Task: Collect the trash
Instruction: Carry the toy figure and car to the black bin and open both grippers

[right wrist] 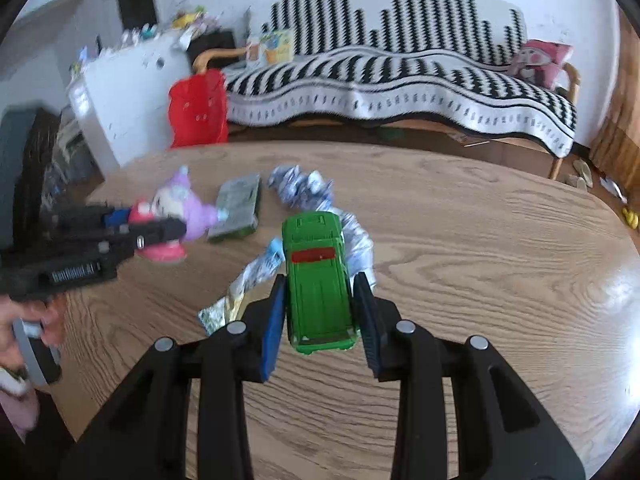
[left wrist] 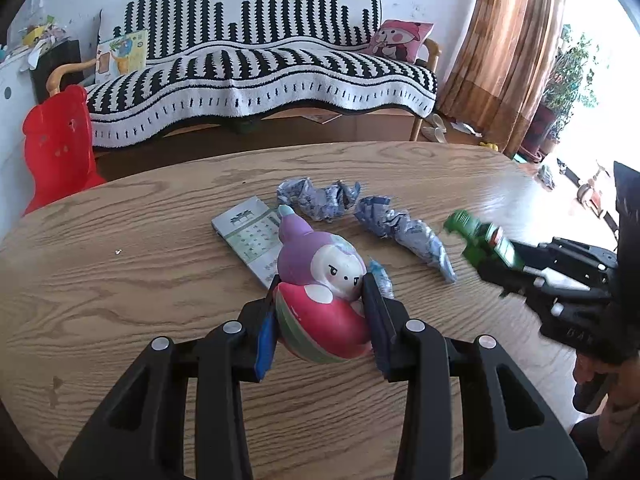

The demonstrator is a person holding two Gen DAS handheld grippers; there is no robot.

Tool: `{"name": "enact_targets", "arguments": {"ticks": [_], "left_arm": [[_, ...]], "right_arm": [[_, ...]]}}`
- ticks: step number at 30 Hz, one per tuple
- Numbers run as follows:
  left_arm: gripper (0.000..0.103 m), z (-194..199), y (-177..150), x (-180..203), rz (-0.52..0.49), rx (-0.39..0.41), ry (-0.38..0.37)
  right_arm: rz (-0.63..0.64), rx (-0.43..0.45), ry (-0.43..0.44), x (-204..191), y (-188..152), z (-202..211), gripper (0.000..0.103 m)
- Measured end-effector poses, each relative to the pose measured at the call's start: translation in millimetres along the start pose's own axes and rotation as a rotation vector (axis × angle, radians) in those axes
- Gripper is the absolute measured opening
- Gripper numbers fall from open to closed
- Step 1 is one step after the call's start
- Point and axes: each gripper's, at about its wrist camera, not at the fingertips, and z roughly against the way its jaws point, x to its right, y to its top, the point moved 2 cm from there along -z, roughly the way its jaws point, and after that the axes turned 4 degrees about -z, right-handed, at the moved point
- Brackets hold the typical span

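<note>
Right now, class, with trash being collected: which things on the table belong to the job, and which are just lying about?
Belong to the job:
- crumpled wrappers
- flat wrapper

Not trash:
- toy car, held in the right gripper
- doll, held in the left gripper
- calculator, lying on the table

Striped sofa (left wrist: pixel 256 68) with pink cushion (left wrist: pixel 400 40), red chair (left wrist: pixel 60 144), brown curtain (left wrist: pixel 508 48).

Furniture: striped sofa (left wrist: pixel 260 60) ahead of the gripper, beyond the wooden bench (left wrist: pixel 120 280).
Window side: brown curtain (left wrist: pixel 500 60) far right, daylight.
Walls: white.
</note>
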Motion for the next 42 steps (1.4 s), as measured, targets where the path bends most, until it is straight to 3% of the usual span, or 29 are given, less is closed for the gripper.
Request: {"name": "enact_targets", "arguments": {"ticks": [6, 9, 13, 18, 22, 27, 30, 34, 41, 42], "left_arm": [[0.038, 23.4, 3.3, 27.0, 0.03, 0.048, -0.054], [0.038, 38.7, 3.7, 64.4, 0.026, 0.071, -0.111], [0.038, 52.1, -8.6, 157.0, -0.031, 0.059, -0.283], [0.038, 58.9, -29.3, 299.8, -0.189, -0.014, -0.484], [0.038, 57.3, -78.0, 403.3, -0.338, -0.143, -0.597], [0.038, 13.7, -164.2, 470.1, -0.446, -0.362, -0.634], [0.038, -11.5, -198.0, 480.8, -0.483, -0.52, -0.59], [0.038, -16.8, -202.4, 486.8, -0.52, -0.52, -0.552], [0.039, -17.7, -201.0, 488.3, -0.506, -0.521, -0.565], [0.041, -13.5, -204.2, 487.4, -0.511, -0.521, -0.563]], "right_arm": [[-0.114, 0.117, -0.001, 24.0, -3.9, 57.7, 0.034], [-0.172, 0.189, 0.021, 40.4, -22.4, 106.0, 0.034], [-0.228, 0.243, -0.025, 81.6, -65.6, 178.8, 0.034], [-0.37, 0.295, -0.161, 154.6, -147.9, 284.0, 0.034], [-0.469, 0.256, -0.239, 195.5, -227.4, 337.2, 0.034], [-0.657, 0.136, -0.237, 230.0, -328.2, 325.6, 0.034], [-0.767, 0.06, -0.193, 239.2, -383.7, 302.5, 0.034], [-0.873, 0.084, -0.142, 252.8, -408.9, 299.0, 0.034], [-0.888, 0.067, -0.113, 251.3, -406.9, 292.1, 0.036], [-0.907, 0.067, -0.103, 253.4, -405.6, 294.5, 0.059]]}}
